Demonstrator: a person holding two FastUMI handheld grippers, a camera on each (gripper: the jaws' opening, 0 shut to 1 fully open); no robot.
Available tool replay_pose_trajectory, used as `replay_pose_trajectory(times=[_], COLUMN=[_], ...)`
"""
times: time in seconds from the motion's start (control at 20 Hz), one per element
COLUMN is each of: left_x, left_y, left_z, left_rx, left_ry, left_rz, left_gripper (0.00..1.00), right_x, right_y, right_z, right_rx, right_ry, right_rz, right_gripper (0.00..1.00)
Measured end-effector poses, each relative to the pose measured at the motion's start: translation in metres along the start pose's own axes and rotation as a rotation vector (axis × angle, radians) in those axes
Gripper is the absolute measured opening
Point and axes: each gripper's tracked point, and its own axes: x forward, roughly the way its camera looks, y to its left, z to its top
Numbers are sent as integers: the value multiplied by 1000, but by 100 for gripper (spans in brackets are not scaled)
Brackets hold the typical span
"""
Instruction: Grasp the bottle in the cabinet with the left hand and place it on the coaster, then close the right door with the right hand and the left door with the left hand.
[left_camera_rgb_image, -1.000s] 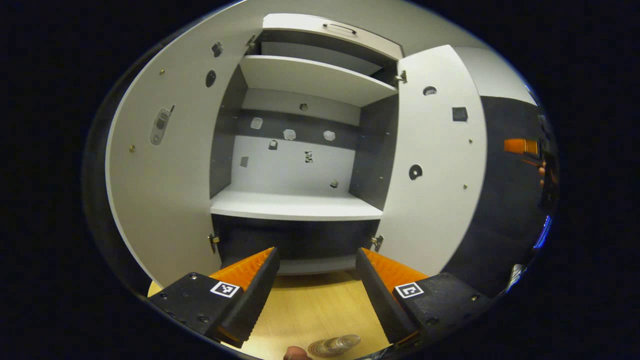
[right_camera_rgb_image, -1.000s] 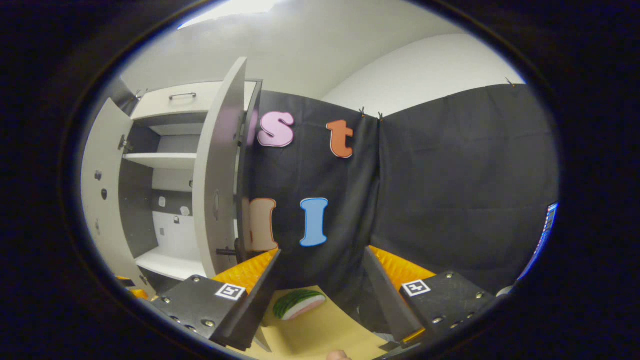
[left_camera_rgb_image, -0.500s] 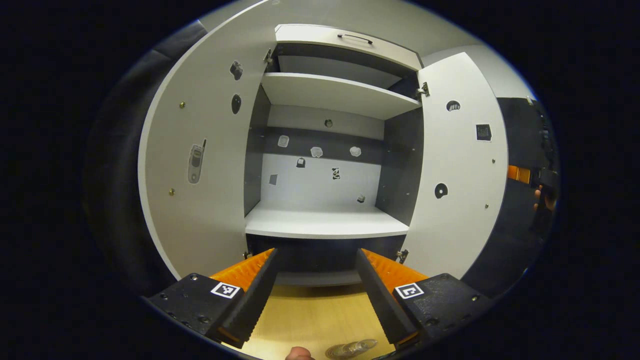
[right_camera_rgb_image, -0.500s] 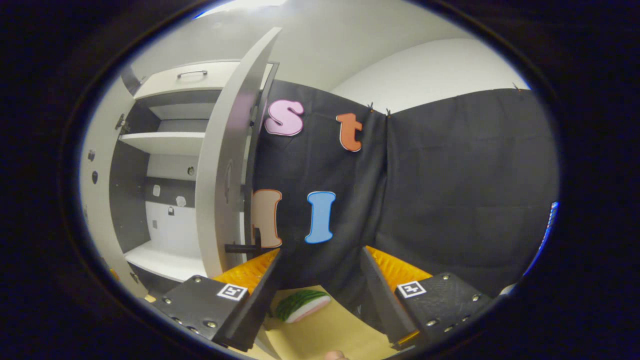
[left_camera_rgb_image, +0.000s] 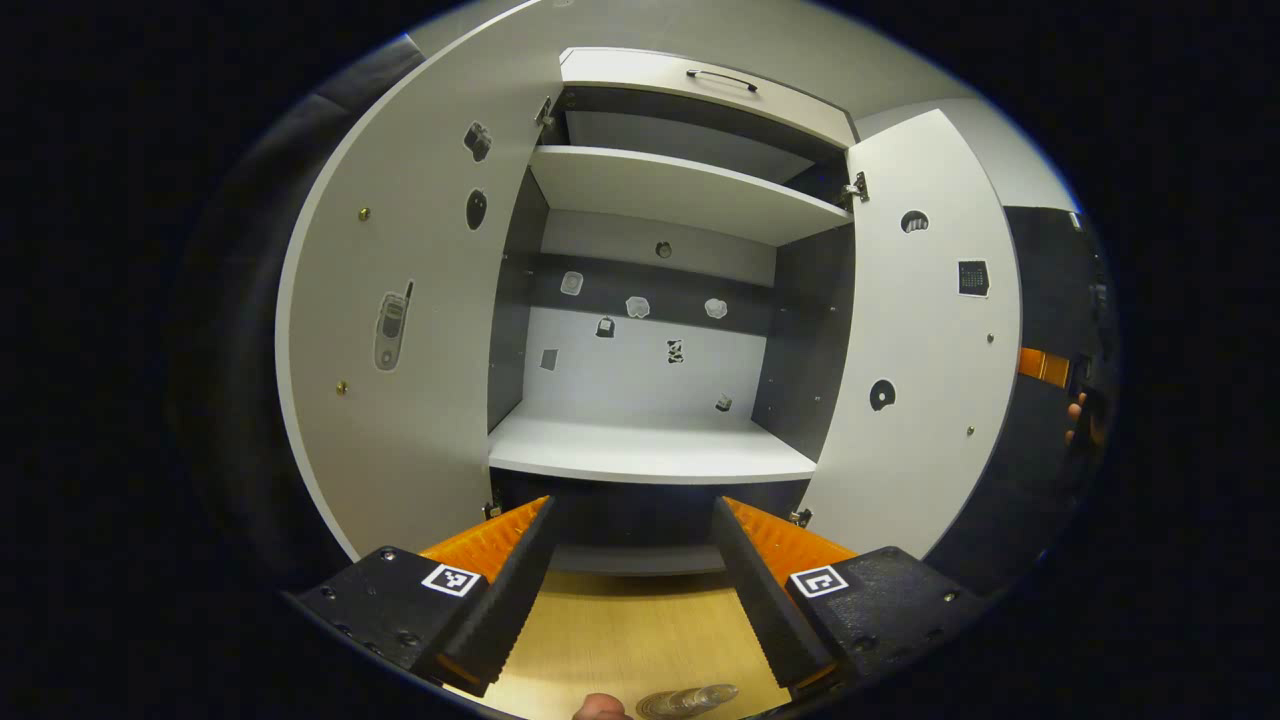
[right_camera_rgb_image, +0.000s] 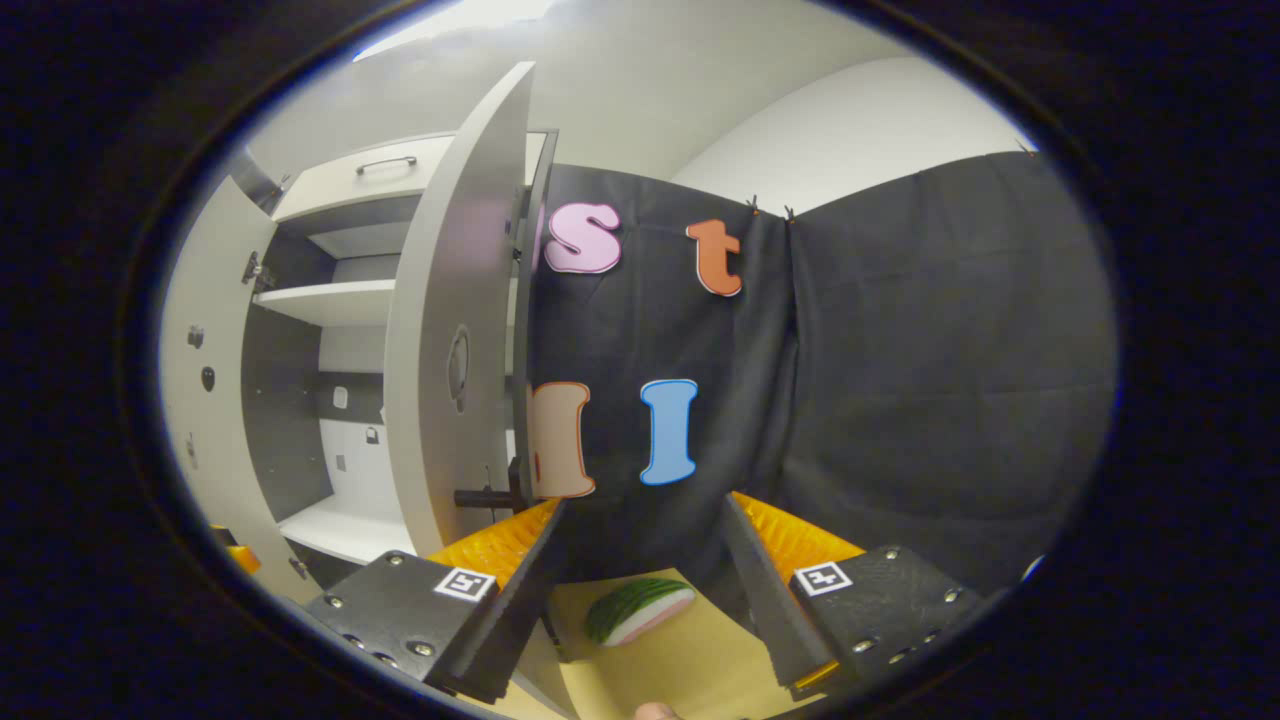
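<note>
Clear glass bottle (left_camera_rgb_image: 690, 700) sits low on the tan wooden table (left_camera_rgb_image: 620, 630), just behind the left gripper (left_camera_rgb_image: 632, 590)'s spread, empty fingers facing the open grey cabinet (left_camera_rgb_image: 650, 450); right gripper (right_camera_rgb_image: 640, 600) also open, beside the right door (right_camera_rgb_image: 450, 330).

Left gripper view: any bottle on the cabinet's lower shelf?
No: the lower shelf lies bare between the open doors, with only stickers on the back panel behind it.
</note>
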Motion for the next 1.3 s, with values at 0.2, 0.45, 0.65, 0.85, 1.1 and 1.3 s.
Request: replay_pose_trajectory(times=[0.2, 0.45, 0.65, 0.85, 1.1, 1.3], left_x=[-1, -3, -7, -10, -13, -21], left_y=[-9, -3, 9, 18, 28, 37], left_z=[0, 0, -3, -1, 2, 3], left_rx=[3, 7, 3, -11, -9, -14], left_ry=[1, -2, 0, -9, -23, -28], left_rz=[-12, 3, 29, 54, 76, 101], left_gripper=[96, 97, 97, 97, 97, 97], right_x=[-5, -13, -19, -19, -24, -24], right_y=[19, 51, 67, 81, 106, 127], right_z=[-2, -6, -6, -9, -9, -10], right_rx=[35, 56, 72, 98, 120, 122], right_ry=[17, 39, 47, 63, 71, 80], right_rz=[57, 141, 175, 209, 266, 310], right_gripper=[93, 90, 93, 93, 93, 93])
